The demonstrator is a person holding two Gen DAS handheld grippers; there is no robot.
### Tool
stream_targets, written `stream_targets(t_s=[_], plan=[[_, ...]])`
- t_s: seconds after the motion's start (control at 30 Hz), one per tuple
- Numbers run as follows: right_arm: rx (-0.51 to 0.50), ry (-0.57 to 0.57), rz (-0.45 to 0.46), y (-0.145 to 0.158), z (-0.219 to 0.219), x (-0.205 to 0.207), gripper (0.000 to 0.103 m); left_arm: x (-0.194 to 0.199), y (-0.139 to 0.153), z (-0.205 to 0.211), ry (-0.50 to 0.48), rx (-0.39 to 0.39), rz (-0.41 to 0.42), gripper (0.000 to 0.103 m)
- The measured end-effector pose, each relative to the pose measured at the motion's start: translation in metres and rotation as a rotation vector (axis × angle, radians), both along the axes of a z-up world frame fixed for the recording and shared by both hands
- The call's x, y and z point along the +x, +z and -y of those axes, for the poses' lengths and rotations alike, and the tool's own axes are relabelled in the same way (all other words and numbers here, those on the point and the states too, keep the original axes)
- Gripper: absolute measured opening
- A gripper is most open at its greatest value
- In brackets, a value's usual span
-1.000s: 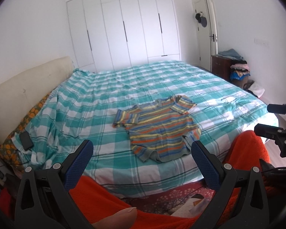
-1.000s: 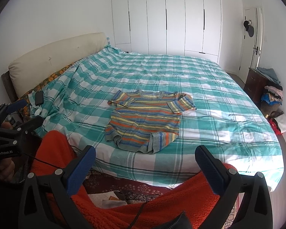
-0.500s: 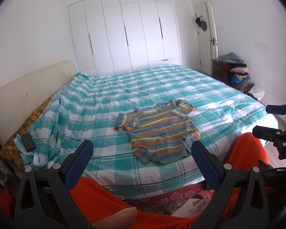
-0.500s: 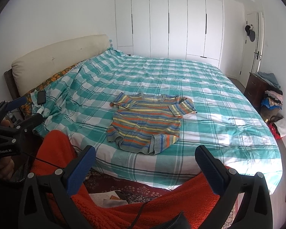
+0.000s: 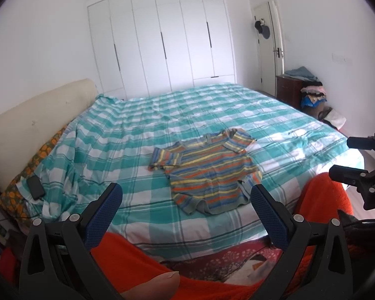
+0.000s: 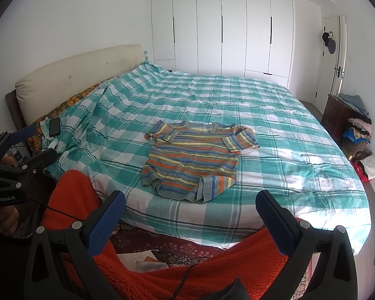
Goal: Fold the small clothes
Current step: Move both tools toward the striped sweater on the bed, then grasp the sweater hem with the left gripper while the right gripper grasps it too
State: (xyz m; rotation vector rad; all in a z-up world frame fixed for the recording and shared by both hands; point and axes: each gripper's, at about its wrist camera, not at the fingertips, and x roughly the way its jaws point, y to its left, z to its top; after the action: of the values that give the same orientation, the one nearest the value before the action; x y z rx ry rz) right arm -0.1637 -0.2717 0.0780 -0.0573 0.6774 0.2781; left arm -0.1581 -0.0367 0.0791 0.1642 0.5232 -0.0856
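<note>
Striped shirt [image 5: 207, 172] flat on bed [image 5: 127, 135], well ahead of both wide-spread, empty tools [image 5: 186, 215] [image 6: 191, 222].

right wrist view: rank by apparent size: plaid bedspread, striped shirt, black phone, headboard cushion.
1. plaid bedspread, by far the largest.
2. headboard cushion.
3. striped shirt; it lies nearer the camera than the cushion, so these two are not a sure call.
4. black phone, the smallest.

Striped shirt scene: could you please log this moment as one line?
shirt: flat on bed, unfolded | left gripper: open | right gripper: open
</note>
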Motion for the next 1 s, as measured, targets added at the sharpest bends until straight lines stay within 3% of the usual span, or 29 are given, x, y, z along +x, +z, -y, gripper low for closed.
stream_targets(t_s=[0.3, 0.63, 1.0], plan=[[0.004, 0.002, -0.065, -0.014, 0.002, 0.023, 0.103, 0.027, -0.014, 0.001, -0.010, 0.003, -0.078, 0.102], [-0.001, -0.016, -0.198, -0.046, 0.002, 0.070, 0.103, 0.088, -0.054, 0.010, -0.020, 0.024, -0.246, 0.102], [-0.030, -0.034, -0.289, -0.089, 0.006, 0.126, 0.103, 0.159, -0.109, -0.011, 0.083, -0.066, -0.410, 0.102]])
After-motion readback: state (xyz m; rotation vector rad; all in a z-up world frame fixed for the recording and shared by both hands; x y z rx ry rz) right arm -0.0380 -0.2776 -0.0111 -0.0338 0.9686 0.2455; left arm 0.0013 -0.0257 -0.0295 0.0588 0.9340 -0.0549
